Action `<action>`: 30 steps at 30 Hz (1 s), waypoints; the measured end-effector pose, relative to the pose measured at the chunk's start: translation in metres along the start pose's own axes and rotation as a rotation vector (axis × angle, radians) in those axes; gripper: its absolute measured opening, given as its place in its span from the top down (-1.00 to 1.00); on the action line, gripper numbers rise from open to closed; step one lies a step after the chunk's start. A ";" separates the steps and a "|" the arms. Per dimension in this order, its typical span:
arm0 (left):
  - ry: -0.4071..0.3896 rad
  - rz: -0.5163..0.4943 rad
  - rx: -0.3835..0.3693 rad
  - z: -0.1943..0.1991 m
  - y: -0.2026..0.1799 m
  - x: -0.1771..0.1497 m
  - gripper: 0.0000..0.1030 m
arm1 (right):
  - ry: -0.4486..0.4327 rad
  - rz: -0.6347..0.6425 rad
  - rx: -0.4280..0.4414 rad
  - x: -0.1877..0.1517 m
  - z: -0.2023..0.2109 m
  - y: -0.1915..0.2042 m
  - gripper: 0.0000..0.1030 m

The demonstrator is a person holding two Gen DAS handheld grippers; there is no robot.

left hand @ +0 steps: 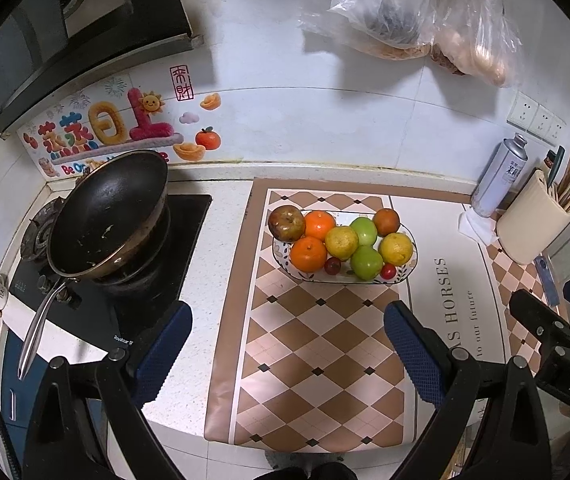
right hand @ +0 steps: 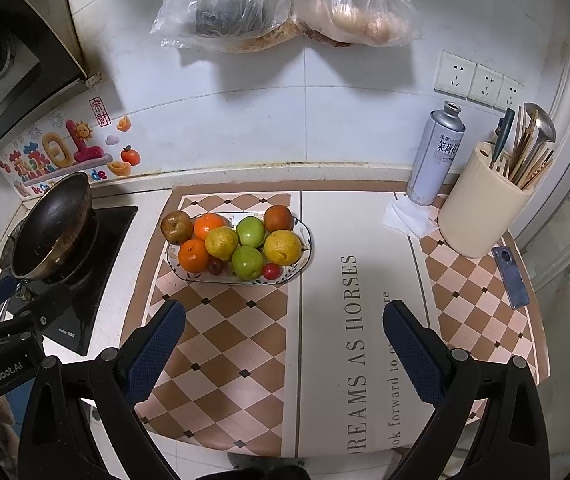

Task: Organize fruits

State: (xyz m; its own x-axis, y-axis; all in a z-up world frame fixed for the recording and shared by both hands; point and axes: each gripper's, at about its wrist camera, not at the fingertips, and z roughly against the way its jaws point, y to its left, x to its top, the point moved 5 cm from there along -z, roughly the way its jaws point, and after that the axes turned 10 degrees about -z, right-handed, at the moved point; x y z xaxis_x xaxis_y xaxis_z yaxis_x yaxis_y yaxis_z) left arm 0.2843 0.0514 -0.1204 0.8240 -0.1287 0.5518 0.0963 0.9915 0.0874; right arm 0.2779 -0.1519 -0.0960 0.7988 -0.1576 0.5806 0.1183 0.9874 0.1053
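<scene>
Left wrist: fruit bowl (left hand: 405,272) ahead of both tools (left hand: 288,320) (right hand: 284,320), jaws spread, empty.

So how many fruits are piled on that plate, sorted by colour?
Orange: 2
Yellow: 2
Green: 2
Brownish: 2
Small dark red: 2
Total: 10, all on the plate.
</scene>
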 end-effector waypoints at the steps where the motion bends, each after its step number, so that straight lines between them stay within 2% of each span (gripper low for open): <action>1: 0.000 0.001 0.001 0.000 0.000 0.000 -0.91 | -0.001 0.002 0.000 0.000 0.000 0.000 -0.97; 30: -0.014 0.001 0.007 0.007 0.001 -0.003 -0.91 | -0.003 0.006 0.003 -0.001 0.006 0.005 -0.97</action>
State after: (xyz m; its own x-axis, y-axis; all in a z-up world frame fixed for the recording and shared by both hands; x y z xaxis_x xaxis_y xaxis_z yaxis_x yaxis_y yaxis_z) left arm 0.2784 0.0528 -0.1160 0.8164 -0.1276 0.5633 0.0909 0.9915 0.0928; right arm 0.2742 -0.1468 -0.0912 0.7979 -0.1515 0.5834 0.1118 0.9883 0.1038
